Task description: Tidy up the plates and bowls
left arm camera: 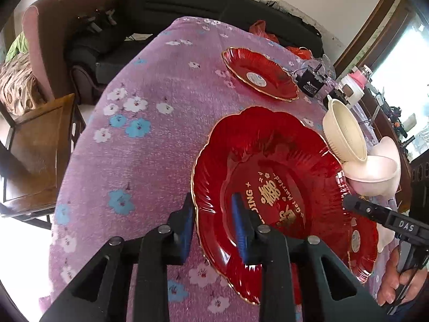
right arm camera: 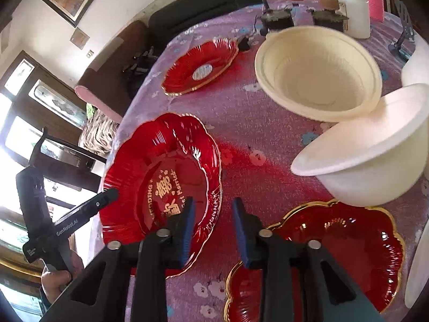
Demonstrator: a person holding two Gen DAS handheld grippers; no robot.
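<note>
On the purple floral tablecloth (left arm camera: 150, 161) — red plates, pale bowls; dark sofa (left arm camera: 187, 2) behind.

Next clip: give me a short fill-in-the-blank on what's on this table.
The flowered tablecloth is ___.
The table holds ___ red plates.
The left gripper and right gripper both straddle the rim of the big plate, lettered in ___.
The cream bowl leans on a ___ bowl.
Missing: purple; three; gold; white.
</note>
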